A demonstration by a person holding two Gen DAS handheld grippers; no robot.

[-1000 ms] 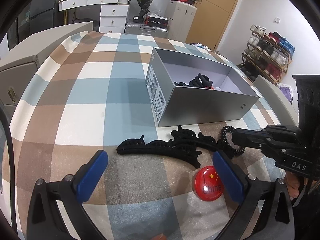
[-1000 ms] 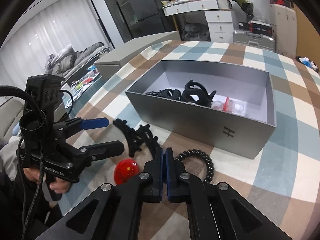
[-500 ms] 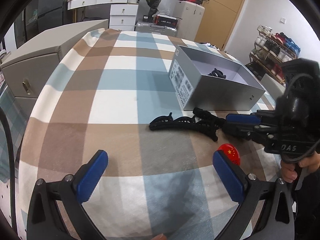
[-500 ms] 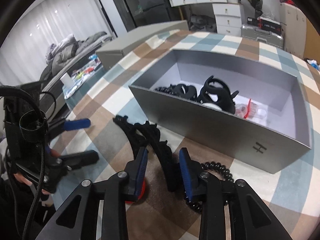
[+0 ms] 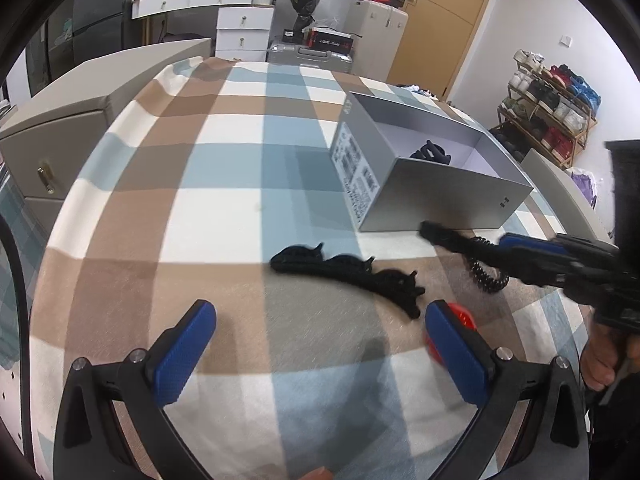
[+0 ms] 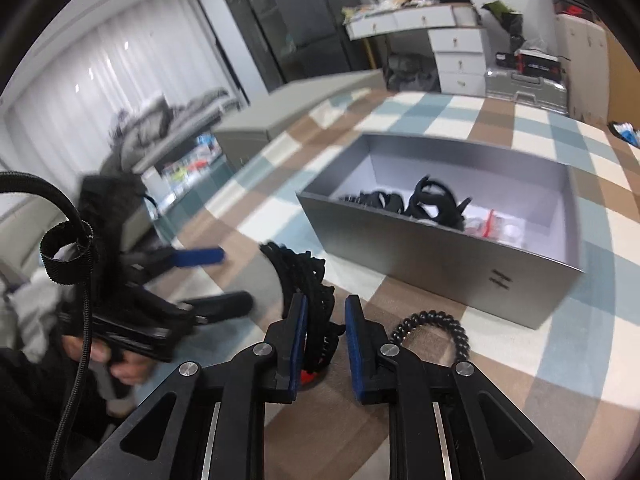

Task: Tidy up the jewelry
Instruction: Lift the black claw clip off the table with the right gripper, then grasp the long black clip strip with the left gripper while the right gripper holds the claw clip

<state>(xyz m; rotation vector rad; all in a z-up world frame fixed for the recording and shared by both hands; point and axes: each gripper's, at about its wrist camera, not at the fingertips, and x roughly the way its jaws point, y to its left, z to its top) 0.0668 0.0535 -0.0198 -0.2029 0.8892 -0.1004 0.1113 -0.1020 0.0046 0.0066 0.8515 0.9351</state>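
- The right gripper points down at the checked tablecloth, its blue pads narrowly apart and closing, with a black toothed hair clip between them.
- The left pad appears to touch the clip; the right pad shows a small gap. Whether the clip is gripped cannot be told.
- In the left wrist view that same gripper comes in from the right, blurred, with a dark piece projecting from its tips toward the box wall.
- A second black hair clip lies flat on the cloth in front of the box, touched by neither gripper.
- A black coiled hair tie lies on the cloth just right of the right gripper's tips, near the box front.
- A red round badge lies on the cloth, partly hidden behind the left gripper's right pad.
- The grey cardboard box stands open on the cloth. It holds a black claw clip, further dark hair pieces to its left and small clear packets with red to its right.
- The left gripper hovers above the cloth, jaws spread wide with nothing between them.
- A person's hand holds the right gripper's handle at the right edge.
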